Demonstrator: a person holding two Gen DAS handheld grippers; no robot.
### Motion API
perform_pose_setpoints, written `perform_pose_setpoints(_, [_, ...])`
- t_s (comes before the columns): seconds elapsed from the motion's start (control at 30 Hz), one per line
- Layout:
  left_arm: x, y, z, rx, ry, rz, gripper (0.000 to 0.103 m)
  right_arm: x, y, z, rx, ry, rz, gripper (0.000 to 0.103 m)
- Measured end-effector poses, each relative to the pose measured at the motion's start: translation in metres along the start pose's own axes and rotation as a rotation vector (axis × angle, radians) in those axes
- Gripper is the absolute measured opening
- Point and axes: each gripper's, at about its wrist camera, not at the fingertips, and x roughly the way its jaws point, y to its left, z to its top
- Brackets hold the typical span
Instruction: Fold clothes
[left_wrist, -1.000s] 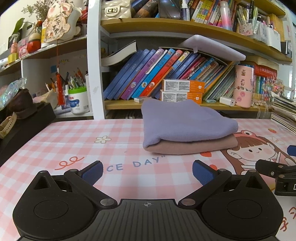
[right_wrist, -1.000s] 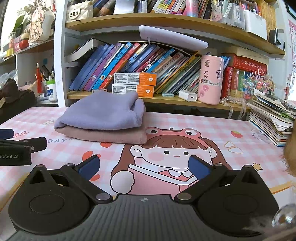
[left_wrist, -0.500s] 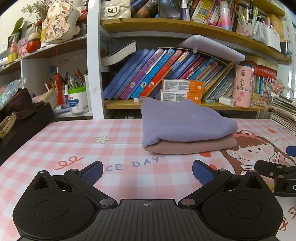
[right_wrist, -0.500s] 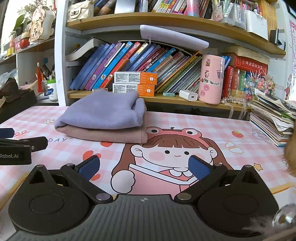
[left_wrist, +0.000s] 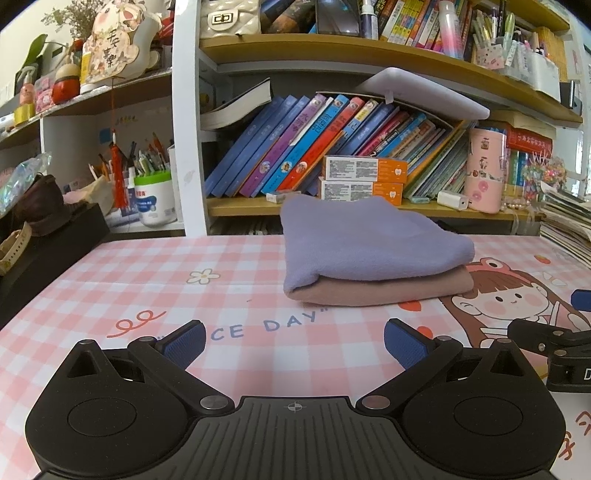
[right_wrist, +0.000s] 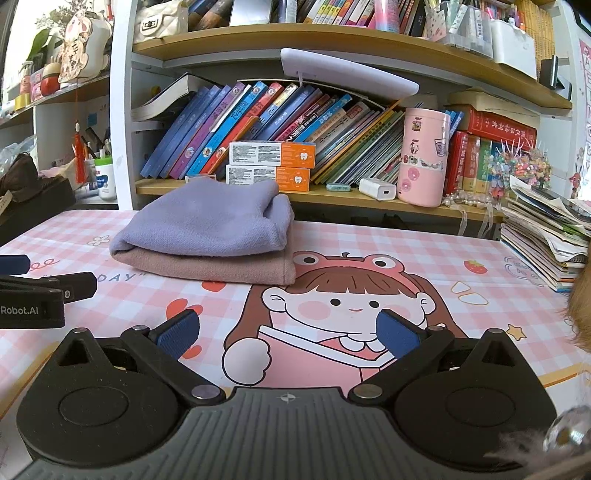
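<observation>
Two folded cloths lie stacked on the table mat: a lavender cloth (left_wrist: 369, 240) (right_wrist: 207, 225) on top of a dusty-pink cloth (left_wrist: 388, 290) (right_wrist: 207, 266). My left gripper (left_wrist: 293, 341) is open and empty, low over the mat, well in front of the stack. My right gripper (right_wrist: 286, 334) is open too, nothing between its blue pads, over the cartoon girl print, with the stack ahead to its left. Each gripper shows at the edge of the other's view: the right gripper (left_wrist: 554, 334) and the left gripper (right_wrist: 40, 291).
A pink checked table mat (left_wrist: 147, 288) with a cartoon girl (right_wrist: 343, 299) covers the table. A bookshelf (left_wrist: 332, 206) full of books stands behind the stack. A pile of magazines (right_wrist: 546, 236) sits at the right, a black box (left_wrist: 48, 254) at the left.
</observation>
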Motion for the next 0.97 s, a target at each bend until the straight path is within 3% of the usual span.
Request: perform_pose_setpoints(0.97, [0.0017,0.0024,0.0003,-0.010,0.011,-0.008,0.103,0.0026,-0.0014,0.0016,0.002,0.015,0.008,0.103])
